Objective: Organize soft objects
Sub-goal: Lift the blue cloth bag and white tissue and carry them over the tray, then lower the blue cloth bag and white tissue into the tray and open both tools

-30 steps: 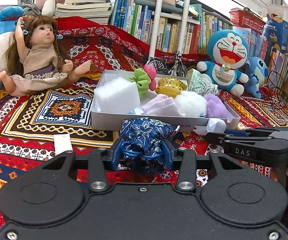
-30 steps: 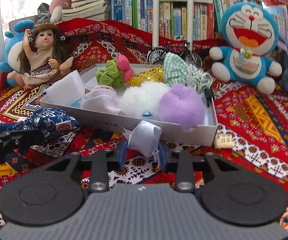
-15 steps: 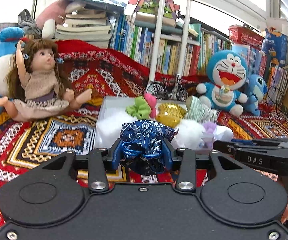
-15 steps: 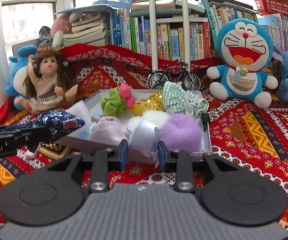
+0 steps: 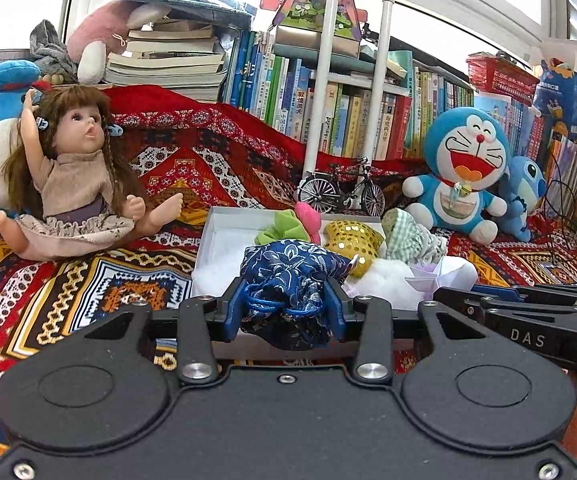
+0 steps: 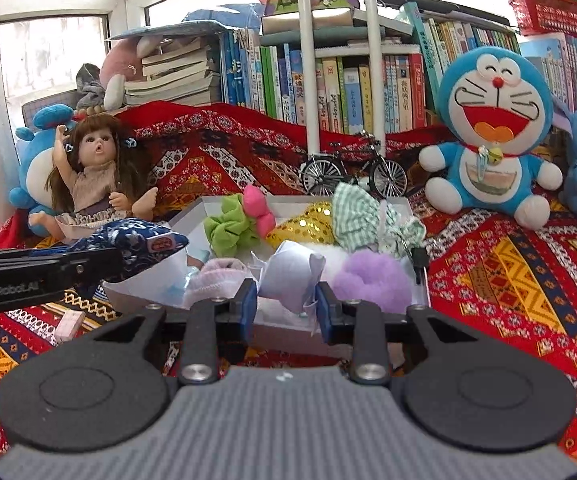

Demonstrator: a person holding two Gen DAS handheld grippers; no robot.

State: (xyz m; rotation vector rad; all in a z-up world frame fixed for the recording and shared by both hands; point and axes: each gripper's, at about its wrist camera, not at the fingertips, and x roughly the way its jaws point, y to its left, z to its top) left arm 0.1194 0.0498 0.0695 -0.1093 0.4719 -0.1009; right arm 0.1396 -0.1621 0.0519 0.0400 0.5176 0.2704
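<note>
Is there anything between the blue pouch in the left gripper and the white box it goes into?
Nothing visible blocks the way. The left gripper holds the blue pouch just in front of the white box, above its near wall. The box is crowded, though; free floor shows only at its left end.

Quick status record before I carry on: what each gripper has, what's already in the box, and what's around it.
left gripper: shut on blue floral pouch, held in front of the box
right gripper: shut on white fabric piece, held at the box's near edge
white box: holds green scrunchie, pink piece, gold sequin pouch, green checked cloth, purple pom-pom, pale pink item
surface: red patterned blanket
nearby: doll left, Doraemon plush right, model bicycle behind
</note>
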